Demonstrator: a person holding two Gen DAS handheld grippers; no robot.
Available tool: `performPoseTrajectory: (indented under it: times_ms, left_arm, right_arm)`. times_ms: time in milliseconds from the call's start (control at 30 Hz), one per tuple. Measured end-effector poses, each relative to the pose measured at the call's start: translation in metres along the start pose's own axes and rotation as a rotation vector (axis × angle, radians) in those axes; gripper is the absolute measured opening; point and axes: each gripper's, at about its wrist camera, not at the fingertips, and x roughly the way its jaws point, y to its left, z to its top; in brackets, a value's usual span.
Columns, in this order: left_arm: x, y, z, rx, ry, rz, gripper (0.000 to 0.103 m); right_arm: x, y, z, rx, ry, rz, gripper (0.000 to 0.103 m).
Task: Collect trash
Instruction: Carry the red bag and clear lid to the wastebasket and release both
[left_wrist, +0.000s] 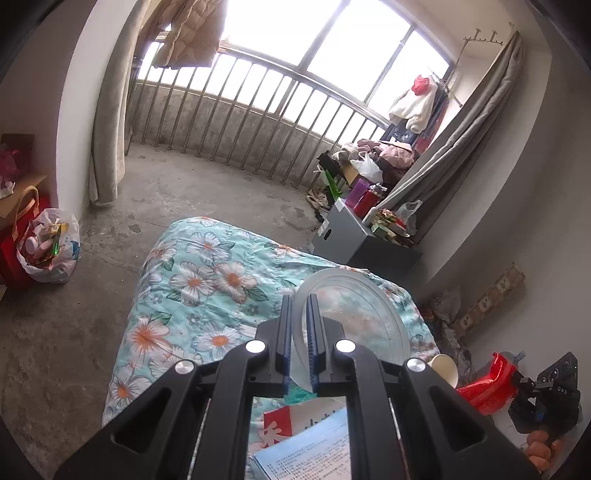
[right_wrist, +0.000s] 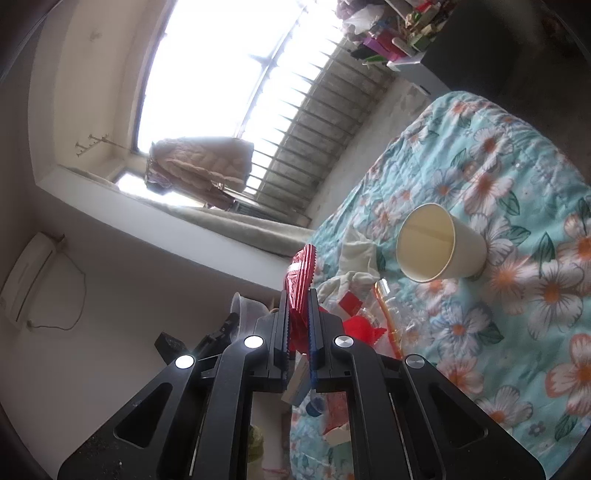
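My left gripper (left_wrist: 300, 306) is shut on the rim of a clear plastic container (left_wrist: 354, 314), held above the floral quilt (left_wrist: 207, 295). My right gripper (right_wrist: 298, 306) is shut on a red foil wrapper (right_wrist: 301, 273), held over the quilt's (right_wrist: 498, 184) edge. The right gripper (left_wrist: 543, 391) and its red wrapper (left_wrist: 487, 387) also show at the lower right of the left wrist view. A paper cup (right_wrist: 439, 243) lies on its side on the quilt; it also shows in the left wrist view (left_wrist: 445, 367). A white tissue (right_wrist: 356, 258), red scraps (right_wrist: 360, 328) and a clear bottle (right_wrist: 391, 306) lie near it.
A printed paper sheet (left_wrist: 314, 446) and a red-and-white pack (left_wrist: 280, 424) lie under my left gripper. A filled plastic bag (left_wrist: 50, 247) stands on the concrete floor at the left. A grey box (left_wrist: 354, 236) with clutter stands by the curtain. Balcony railing (left_wrist: 258, 122) runs across the back.
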Motion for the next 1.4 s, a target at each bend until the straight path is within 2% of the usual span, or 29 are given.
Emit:
performPoseTrajectory:
  times_ms: [400,700,1100,1400]
  left_arm:
    - [-0.025,-0.073,-0.02,0.115,0.009,-0.122,0.007]
    - [-0.021,-0.137,-0.045,0.206,0.046,-0.212,0.007]
    - [0.019,-0.229,-0.089,0.325,0.148,-0.333,0.007]
    - [0.066,-0.302,-0.135,0.431,0.26,-0.408,0.007]
  right_arm:
    - [-0.056,-0.014,-0.014,0.027,-0.105,0.024,0.007]
    - [-0.094,-0.03,-0.018,0.049,-0.181,0.039,0.007]
    - [-0.152,-0.067,-0.015,0.107,-0.298,0.02,0.007]
    - [-0.206,-0.113,-0.017,0.181,-0.42,-0.052,0.007]
